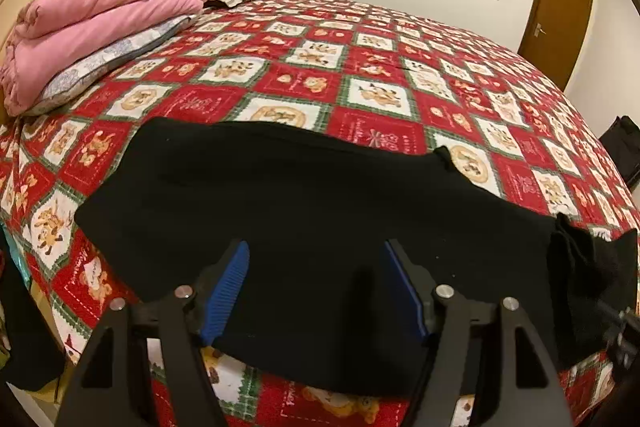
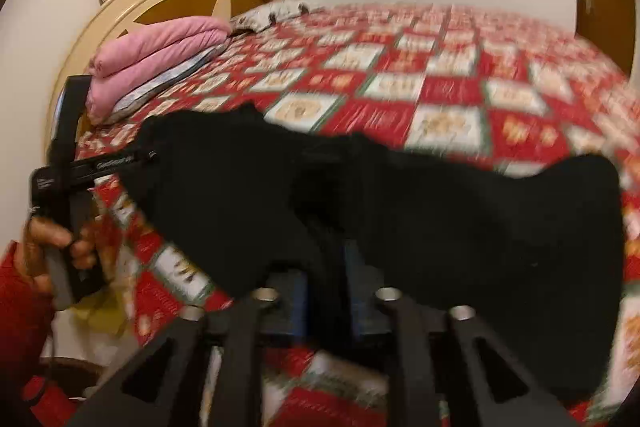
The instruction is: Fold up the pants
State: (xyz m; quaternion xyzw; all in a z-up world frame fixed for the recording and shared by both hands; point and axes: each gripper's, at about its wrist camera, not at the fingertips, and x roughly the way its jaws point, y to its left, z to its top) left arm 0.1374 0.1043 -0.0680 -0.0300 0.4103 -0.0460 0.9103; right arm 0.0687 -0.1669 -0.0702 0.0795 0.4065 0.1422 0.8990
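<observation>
On bedspread [image 1: 360,75]: black pants [image 1: 312,211], L tool [image 1: 316,291] open-jawed above.

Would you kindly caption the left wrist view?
Open left hand-held gripper above black fabric pants on red checked bedspread.

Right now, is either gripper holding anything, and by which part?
Left gripper: nothing; fingers spread over the black pants. Right gripper: pants' near edge sits between its fingers; too blurred to tell if clamped.

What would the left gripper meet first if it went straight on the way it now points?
Most likely the black pants: the left gripper points down at them with its jaws apart, and the cloth fills the gap ahead. The patterned bedspread lies beneath; how near is unclear.
</observation>
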